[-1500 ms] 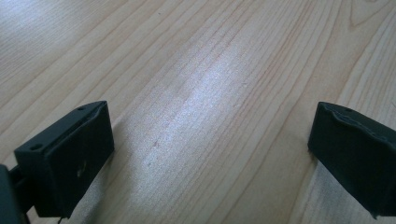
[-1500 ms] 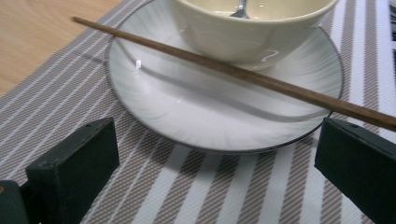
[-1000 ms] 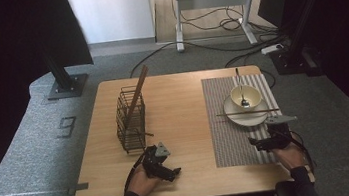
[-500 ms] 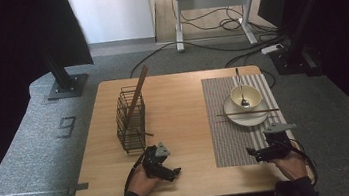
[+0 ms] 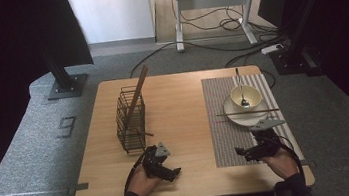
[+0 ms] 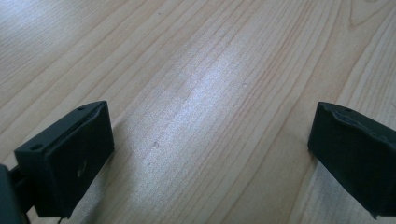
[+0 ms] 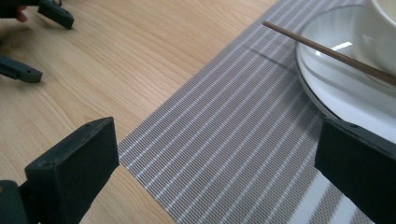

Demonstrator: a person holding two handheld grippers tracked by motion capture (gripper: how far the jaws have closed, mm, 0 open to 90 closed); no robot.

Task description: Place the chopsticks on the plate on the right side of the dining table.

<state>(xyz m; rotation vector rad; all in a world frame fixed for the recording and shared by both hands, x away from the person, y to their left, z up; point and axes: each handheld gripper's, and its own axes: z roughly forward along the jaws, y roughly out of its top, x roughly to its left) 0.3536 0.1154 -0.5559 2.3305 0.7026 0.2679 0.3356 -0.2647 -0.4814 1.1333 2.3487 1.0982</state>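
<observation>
Striped placemat (image 7: 243, 140) under spread right tongs (image 7: 219, 168) — chopstick (image 7: 327, 51) just beyond, on plate (image 7: 345, 88).

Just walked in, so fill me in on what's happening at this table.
A person holds a gripper in each hand near the table's front edge. Both are open and hold nothing. The right gripper rests on the striped placemat, below the plate with the chopstick across it. The left gripper sits on bare wood near the wire basket.

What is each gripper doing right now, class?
Left gripper: open, holding nothing, above bare table.
Right gripper: open, holding nothing, above the mat.
</observation>
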